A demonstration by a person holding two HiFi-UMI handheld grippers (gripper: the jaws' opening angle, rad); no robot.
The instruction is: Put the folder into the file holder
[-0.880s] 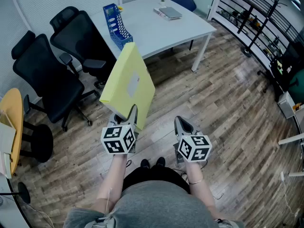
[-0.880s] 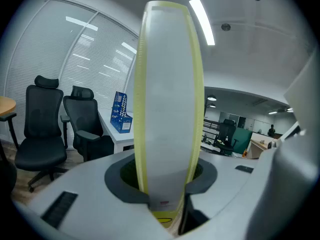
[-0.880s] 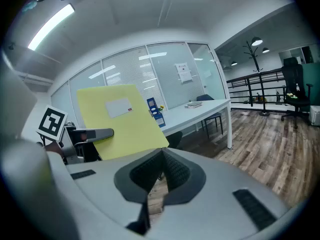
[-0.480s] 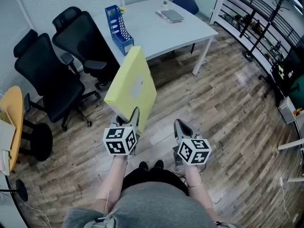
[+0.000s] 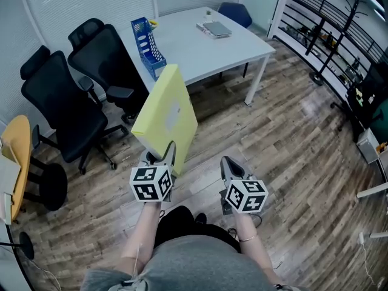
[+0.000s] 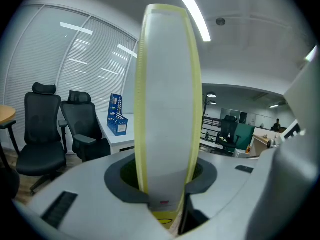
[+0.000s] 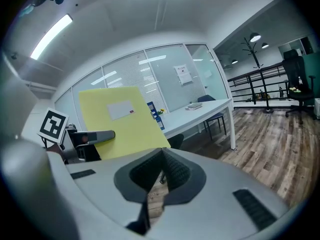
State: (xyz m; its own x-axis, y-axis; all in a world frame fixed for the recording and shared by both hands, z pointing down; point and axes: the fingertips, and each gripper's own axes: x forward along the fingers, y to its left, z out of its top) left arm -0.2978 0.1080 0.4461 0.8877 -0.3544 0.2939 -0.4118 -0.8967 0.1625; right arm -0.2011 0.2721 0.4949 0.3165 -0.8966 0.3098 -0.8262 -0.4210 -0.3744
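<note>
A thick yellow folder (image 5: 165, 115) with a white label stands up from my left gripper (image 5: 162, 153), whose jaws are shut on its lower edge. In the left gripper view the folder (image 6: 167, 109) fills the middle, spine toward the camera. The blue file holder (image 5: 148, 38) stands on the near left corner of the white table (image 5: 206, 44), some way ahead of the folder; it also shows small in the left gripper view (image 6: 116, 115). My right gripper (image 5: 229, 165) is shut and holds nothing; its view shows the folder (image 7: 120, 121) to the left.
Two black office chairs (image 5: 79, 83) stand left of the table. A stack of books (image 5: 214, 28) lies on the table's far side. A yellow round table (image 5: 15, 156) is at the far left, black racks (image 5: 327, 35) at the right. Wooden floor lies between me and the table.
The view has shifted slightly toward the table. Both grippers with the folder sit a little higher in the view; the grip on the folder is unchanged.
</note>
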